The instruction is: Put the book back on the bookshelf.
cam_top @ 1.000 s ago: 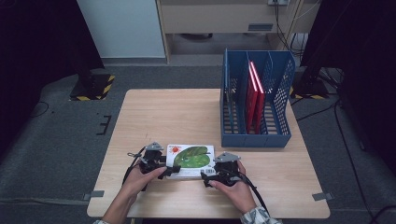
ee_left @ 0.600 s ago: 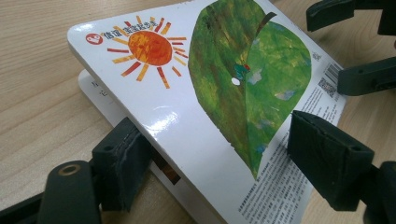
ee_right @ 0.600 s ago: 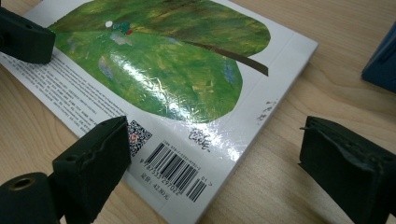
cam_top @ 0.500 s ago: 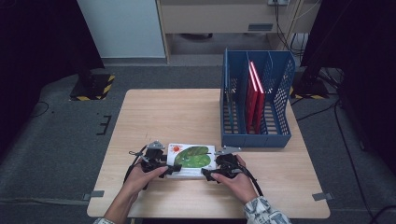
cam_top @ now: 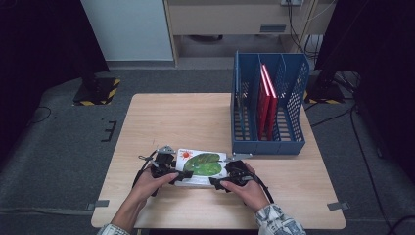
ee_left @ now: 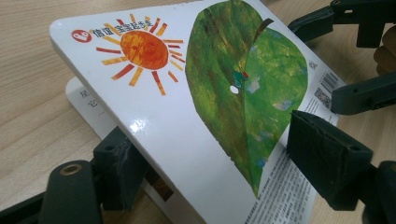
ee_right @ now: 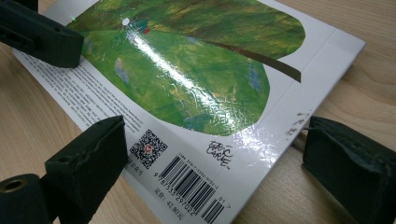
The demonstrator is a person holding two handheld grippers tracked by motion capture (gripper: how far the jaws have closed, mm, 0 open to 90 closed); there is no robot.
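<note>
Lying flat near the front edge of the counter (cam_top: 205,117), the picture book (cam_top: 201,165) is looking thin, light and a bit bendy, and its shiny cover is probably slippery. The left gripper (ee_left: 219,154) is pinching one short end, lifting the cover a little. The right gripper (ee_right: 215,154) is sitting around the other end, jaws open, not squeezing. Holding both short ends is looking safest

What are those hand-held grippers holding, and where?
The left hand-held gripper props up the book's cover by its edge; the right hand-held gripper straddles the barcode corner, open.
</note>
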